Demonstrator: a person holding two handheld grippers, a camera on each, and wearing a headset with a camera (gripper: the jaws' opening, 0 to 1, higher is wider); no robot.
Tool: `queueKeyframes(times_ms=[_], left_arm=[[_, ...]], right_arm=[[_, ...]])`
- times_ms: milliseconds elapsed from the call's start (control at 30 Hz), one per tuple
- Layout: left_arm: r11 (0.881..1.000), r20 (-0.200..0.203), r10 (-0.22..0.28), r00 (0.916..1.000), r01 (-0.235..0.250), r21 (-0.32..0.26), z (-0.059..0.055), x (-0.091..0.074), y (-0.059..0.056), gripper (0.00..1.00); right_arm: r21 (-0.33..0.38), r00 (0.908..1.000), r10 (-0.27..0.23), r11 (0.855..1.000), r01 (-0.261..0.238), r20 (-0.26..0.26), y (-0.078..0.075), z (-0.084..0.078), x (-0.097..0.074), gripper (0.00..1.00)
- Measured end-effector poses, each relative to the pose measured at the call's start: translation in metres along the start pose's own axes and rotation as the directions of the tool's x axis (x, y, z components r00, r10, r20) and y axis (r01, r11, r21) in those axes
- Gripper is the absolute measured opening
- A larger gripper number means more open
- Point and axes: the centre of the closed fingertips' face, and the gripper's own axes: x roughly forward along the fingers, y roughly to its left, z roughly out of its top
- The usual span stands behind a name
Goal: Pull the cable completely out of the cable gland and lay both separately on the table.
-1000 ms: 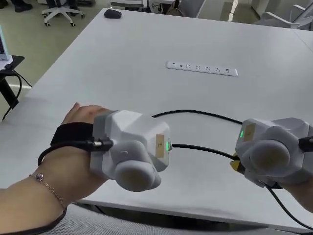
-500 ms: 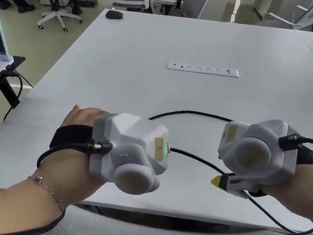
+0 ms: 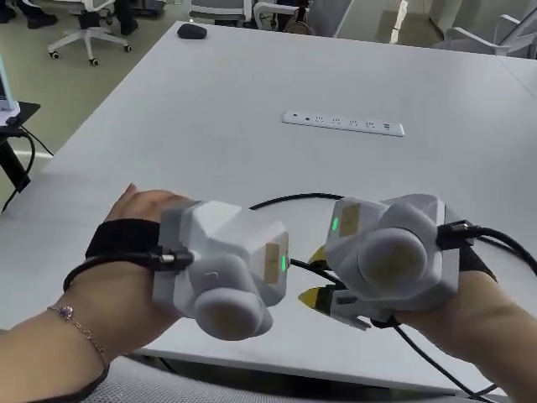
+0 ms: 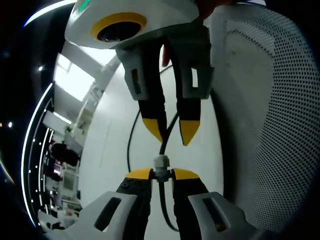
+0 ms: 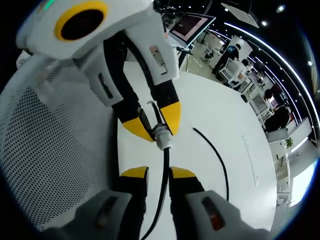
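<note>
left tongs [image 4: 162,174] clenched on cable gland [image 4: 161,164], right tongs [image 5: 159,173] slightly parted around cable [image 5: 165,160]

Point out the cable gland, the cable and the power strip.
cable gland [image 4: 161,163], left gripper view, on its pale body, low centre.
cable [image 5: 164,175], right gripper view, on the black run just below the gland.
power strip [image 3: 342,122], head view, on the middle of its top face.

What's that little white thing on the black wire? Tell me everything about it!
It's the gland: a small, whitish, plastic-looking sleeve with a ridged body. The black cable runs right through it, in one end and out the other. The left gripper pinches it from both sides between its yellow tips.
</note>
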Motion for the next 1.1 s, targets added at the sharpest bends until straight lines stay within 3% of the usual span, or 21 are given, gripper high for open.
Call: queueKeyframes(times_ms=[100, 333, 400, 533, 733, 900, 967, 1100], left_arm=[[1.0, 0.005, -0.01, 0.9999, 0.01, 0.011, 0.002, 0.0, -0.002, 0.16], [1.0, 0.014, -0.011, 0.9998, 0.011, 0.004, 0.004, 0.002, -0.001, 0.16], [1.0, 0.008, -0.003, 1.0, 0.003, 0.0, 0.002, 0.002, 0.001, 0.16], [1.0, 0.019, -0.004, 0.9998, 0.004, -0.012, 0.003, 0.001, 0.002, 0.16], [1.0, 0.021, -0.004, 0.9998, 0.004, -0.015, 0.003, 0.001, 0.003, 0.16], [0.997, 0.055, -0.014, 0.9984, 0.018, -0.08, 0.006, -0.001, 0.004, 0.16], [0.989, 0.09, -0.034, 0.9953, 0.047, -0.143, 0.009, -0.001, 0.001, 0.16], [0.977, 0.13, -0.037, 0.9908, 0.064, -0.206, 0.012, -0.004, 0.004, 0.16]], right_arm=[[0.003, 0.9998, -0.02, 1.0, 0.02, -0.003, -0.005, -0.005, 0.0, 0.04], [-0.015, 0.9983, -0.054, 0.998, 0.054, -0.021, -0.008, -0.008, -0.001, 0.03], [-0.015, 0.997, -0.062, 0.998, 0.061, -0.047, -0.01, -0.015, -0.003, 0.03], [0.023, 0.9968, -0.061, 0.998, 0.062, -0.052, -0.013, -0.026, -0.01, 0.03], [0.026, 0.99, -0.072, 0.997, 0.076, -0.121, -0.018, -0.054, -0.021, 0.03], [0.047, 0.9856, -0.067, 0.996, 0.075, -0.155, -0.019, -0.07, -0.028, 0.03], [0.051, 0.9842, -0.061, 0.996, 0.071, -0.166, -0.019, -0.075, -0.031, 0.03], [0.064, 0.9843, -0.05, 0.996, 0.062, -0.169, -0.018, -0.08, -0.033, 0.03]])
